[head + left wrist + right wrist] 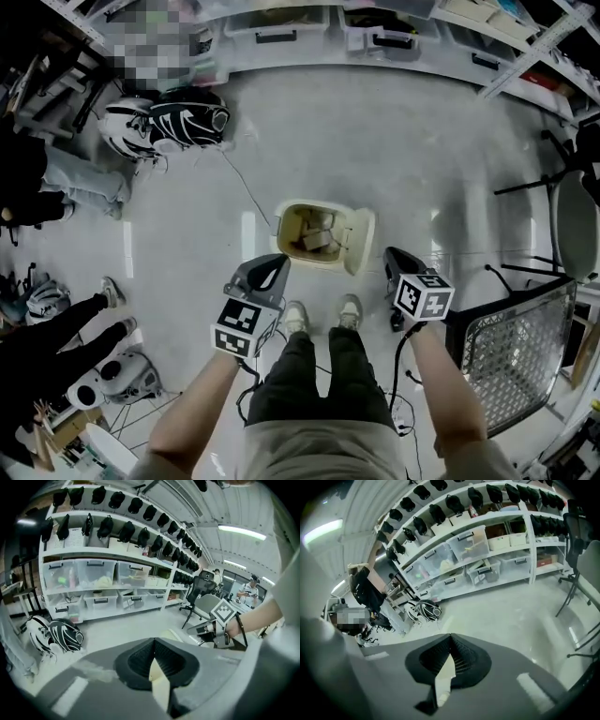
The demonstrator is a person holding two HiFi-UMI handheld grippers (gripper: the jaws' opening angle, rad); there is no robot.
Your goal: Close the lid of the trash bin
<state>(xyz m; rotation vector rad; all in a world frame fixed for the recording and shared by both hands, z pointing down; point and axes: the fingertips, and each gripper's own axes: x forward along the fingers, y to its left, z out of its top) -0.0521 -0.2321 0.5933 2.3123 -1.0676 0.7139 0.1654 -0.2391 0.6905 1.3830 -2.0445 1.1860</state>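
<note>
In the head view a small cream trash bin stands open on the pale floor just ahead of the person's shoes, with rubbish showing inside. Its lid hangs flipped back along the bin's right side. My left gripper hovers at the bin's near left corner, apart from it. My right gripper is held just right of the lid, not touching it. In each gripper view the jaws meet at their tips with nothing between them: left gripper, right gripper.
Black-and-white bags lie on the floor at the far left. Shelves with clear storage boxes run along the back. A wire-mesh cart stands close at the right, an office chair beyond it. Seated people's legs are at the left.
</note>
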